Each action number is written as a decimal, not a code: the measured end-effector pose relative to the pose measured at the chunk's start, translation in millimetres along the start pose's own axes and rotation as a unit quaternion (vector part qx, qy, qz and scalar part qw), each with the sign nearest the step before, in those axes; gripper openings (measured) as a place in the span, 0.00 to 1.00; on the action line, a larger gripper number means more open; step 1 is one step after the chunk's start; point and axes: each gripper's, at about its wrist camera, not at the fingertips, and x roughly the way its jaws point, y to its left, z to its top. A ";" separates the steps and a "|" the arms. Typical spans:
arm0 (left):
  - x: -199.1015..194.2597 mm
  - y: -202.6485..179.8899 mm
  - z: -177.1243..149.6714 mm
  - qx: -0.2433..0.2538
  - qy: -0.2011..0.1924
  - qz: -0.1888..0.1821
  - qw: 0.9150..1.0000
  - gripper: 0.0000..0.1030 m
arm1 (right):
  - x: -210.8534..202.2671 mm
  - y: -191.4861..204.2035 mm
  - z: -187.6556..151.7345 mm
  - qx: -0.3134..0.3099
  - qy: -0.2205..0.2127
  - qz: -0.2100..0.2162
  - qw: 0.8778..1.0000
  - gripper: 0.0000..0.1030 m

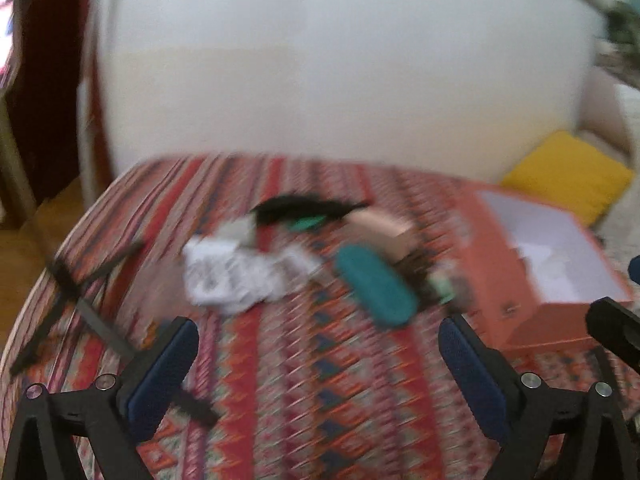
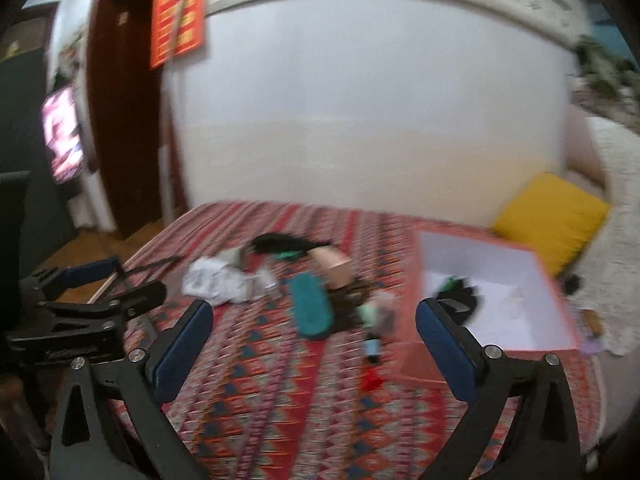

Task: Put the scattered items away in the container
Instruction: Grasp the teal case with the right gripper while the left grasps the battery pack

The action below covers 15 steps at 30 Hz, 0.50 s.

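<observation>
Yellow cushion (image 2: 550, 218) against white wall (image 2: 360, 120); red poster (image 2: 178, 14) beside dark door (image 2: 124, 120); lit screen (image 2: 62, 136) far left.

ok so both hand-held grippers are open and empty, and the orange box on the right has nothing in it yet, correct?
Not quite. The orange box already holds a dark item, seen in the right wrist view. The rest stands: left hand-held gripper and right hand-held gripper are open and empty.

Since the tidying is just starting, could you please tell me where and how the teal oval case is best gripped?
Grip the teal oval case across its narrow middle, coming down from above. It lies flat on the patterned cloth, long and slim, so its long sides fit between the pads. The right claw is open and empty. Dark clutter crowds its box-side edge, so that pad needs care.
</observation>
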 end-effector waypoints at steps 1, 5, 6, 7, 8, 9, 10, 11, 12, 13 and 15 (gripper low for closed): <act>12.7 11.4 -4.6 -0.012 0.010 0.011 1.000 0.97 | 20.0 7.3 -5.0 -0.002 0.016 0.005 1.000 1.00; 58.6 43.9 -14.6 -0.052 0.035 0.041 0.997 0.97 | 86.9 16.7 -24.2 -0.008 0.073 0.012 0.997 1.00; 70.3 49.5 -14.4 -0.056 0.039 0.045 0.997 0.97 | 103.5 17.0 -28.8 -0.013 0.085 0.010 0.996 1.00; 83.0 53.5 -12.9 -0.058 0.043 0.049 0.996 0.97 | 122.6 17.4 -33.1 -0.020 0.099 0.005 0.995 1.00; 96.8 56.0 -9.9 -0.058 0.050 0.052 0.996 0.97 | 141.5 17.7 -36.7 -0.030 0.113 -0.002 0.993 1.00; 110.6 58.2 -6.5 -0.059 0.057 0.056 0.995 0.97 | 154.0 16.2 -37.8 -0.037 0.121 -0.005 0.992 1.00; 126.9 61.3 -2.7 -0.061 0.067 0.057 0.994 0.97 | 170.2 15.4 -39.7 -0.047 0.131 -0.008 0.990 1.00; 141.5 64.7 1.5 -0.067 0.076 0.058 0.993 0.97 | 187.1 14.3 -41.3 -0.057 0.142 -0.013 0.988 1.00; 152.6 67.9 5.4 -0.074 0.080 0.059 0.992 0.97 | 201.6 11.0 -42.1 -0.064 0.150 -0.017 0.986 1.00; 163.6 71.0 9.4 -0.081 0.084 0.061 0.991 0.97 | 213.6 8.8 -42.6 -0.069 0.155 -0.020 0.985 1.00; 186.2 78.2 15.5 -0.093 0.092 0.068 0.989 0.97 | 235.9 5.1 -42.5 -0.078 0.164 -0.027 0.983 1.00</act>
